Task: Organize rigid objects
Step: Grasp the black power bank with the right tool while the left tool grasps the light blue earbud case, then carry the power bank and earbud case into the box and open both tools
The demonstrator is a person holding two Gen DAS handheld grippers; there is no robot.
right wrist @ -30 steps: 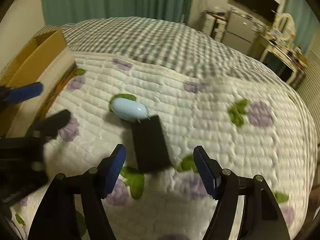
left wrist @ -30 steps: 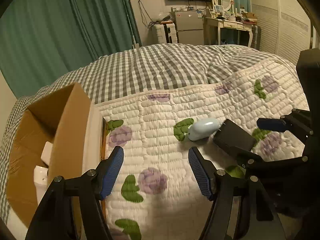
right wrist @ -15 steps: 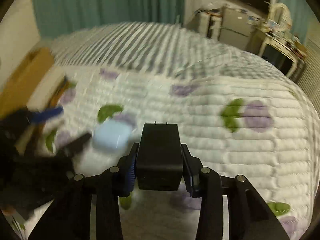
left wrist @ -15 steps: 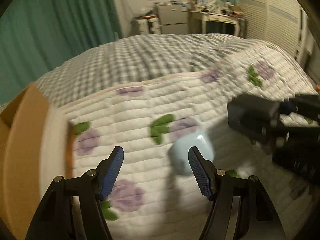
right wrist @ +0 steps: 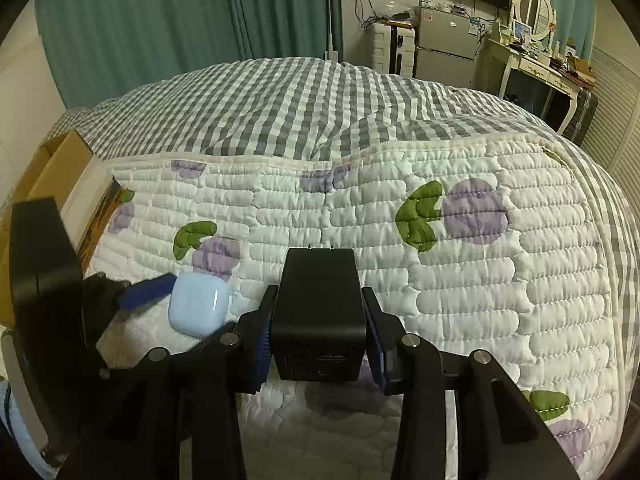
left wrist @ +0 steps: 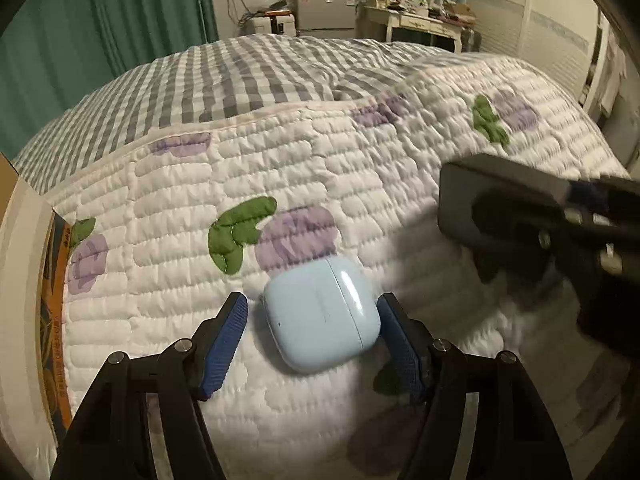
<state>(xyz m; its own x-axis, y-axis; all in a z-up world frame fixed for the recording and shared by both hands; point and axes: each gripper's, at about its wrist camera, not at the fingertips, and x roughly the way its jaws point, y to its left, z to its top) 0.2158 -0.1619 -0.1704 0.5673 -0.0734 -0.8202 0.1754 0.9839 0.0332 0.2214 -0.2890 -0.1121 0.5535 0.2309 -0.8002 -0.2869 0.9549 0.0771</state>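
The bed (right wrist: 440, 280) carried everything, under a white quilt (left wrist: 360, 184) with purple flowers and a grey check sheet beyond. The box (right wrist: 60, 168), cardboard, sat at the quilt's left edge; only a flap and outer wall showed in either view, so its contents couldn't be told now.

Biggest change: a second ago the right tool (right wrist: 320, 332) stood wide over the black adapter (right wrist: 320, 300), which lay flat on the quilt. Now its pads were clamped on the adapter's two long sides and the adapter looked raised off the quilt, with a shadow beneath. In the left view it hung blurred at right, well clear of the quilt. Judgement: right pick done, and the adapter was ready to go toward the box.

Second change: a second ago the left tool (left wrist: 314, 338) was up near the box, with the blue case (left wrist: 322, 314) far ahead. Now the tool was down low and wide, one pad each side of the case. The right pad sat just beside the case's edge, the left pad a small gap away; neither clearly pressed. The case lay on the quilt, beside a purple flower, lid seam facing right. Judgement: left grasp lined up but not closed; closing was what remained before the lift.

A second ago the box interior showed something white inside; it couldn't be identified.
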